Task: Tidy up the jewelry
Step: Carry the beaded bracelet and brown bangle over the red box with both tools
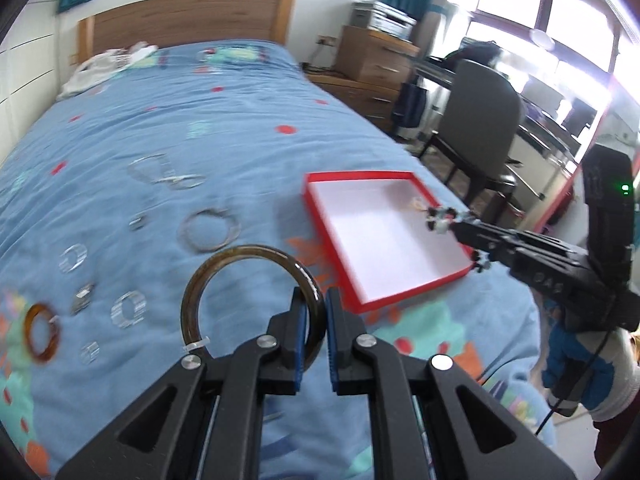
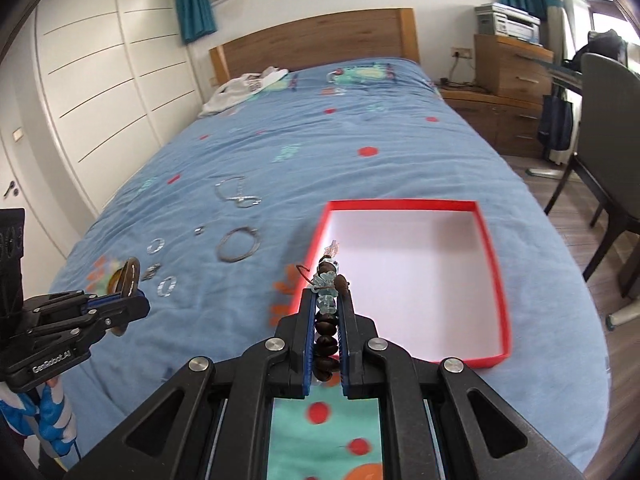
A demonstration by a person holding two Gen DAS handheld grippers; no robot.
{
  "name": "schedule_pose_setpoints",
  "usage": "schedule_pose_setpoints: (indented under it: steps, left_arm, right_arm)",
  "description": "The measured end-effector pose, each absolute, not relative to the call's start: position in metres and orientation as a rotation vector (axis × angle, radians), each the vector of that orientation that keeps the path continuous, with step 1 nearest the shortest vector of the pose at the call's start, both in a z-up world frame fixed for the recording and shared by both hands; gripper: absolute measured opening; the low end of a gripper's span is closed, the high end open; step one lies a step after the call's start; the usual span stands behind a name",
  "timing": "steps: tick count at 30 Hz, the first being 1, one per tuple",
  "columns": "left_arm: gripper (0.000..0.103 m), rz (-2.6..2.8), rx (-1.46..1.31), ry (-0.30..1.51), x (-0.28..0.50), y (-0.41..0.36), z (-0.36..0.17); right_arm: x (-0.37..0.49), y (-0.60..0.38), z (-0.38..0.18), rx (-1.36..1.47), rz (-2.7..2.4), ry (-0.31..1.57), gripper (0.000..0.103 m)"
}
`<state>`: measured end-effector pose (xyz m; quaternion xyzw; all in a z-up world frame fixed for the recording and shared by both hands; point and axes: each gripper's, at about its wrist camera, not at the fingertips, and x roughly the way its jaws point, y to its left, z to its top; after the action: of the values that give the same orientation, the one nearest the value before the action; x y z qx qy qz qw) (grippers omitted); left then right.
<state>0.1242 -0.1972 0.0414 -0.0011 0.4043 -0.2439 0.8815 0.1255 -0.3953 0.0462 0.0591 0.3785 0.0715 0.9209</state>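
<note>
Red box (image 2: 494,280) open-topped, bangles (image 2: 239,245) leftward (bedspread (image 2: 360,184) beyond bare)

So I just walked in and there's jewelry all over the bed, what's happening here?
A person is sorting jewelry into a red box lying on the blue bedspread, which looks empty so far. The left claw is shut on a dark bangle; the right claw is shut on a beaded bracelet near the box. Silver bangles, rings and an amber bangle lie on the bedspread.
</note>
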Motion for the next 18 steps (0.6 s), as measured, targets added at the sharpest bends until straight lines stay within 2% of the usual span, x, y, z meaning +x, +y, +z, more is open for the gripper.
schedule_pose_setpoints:
  steps: [10,18]
  left_arm:
    - [0.009,-0.616,0.078,0.92,0.178,-0.311,0.003]
    - [0.009,-0.587,0.106,1.001,0.196,-0.337,-0.043]
  right_arm:
    - [0.169,-0.461,-0.003,0.13,0.054,0.867,0.01]
    - [0.178,-0.471,-0.038,0.134,0.05,0.938,0.01]
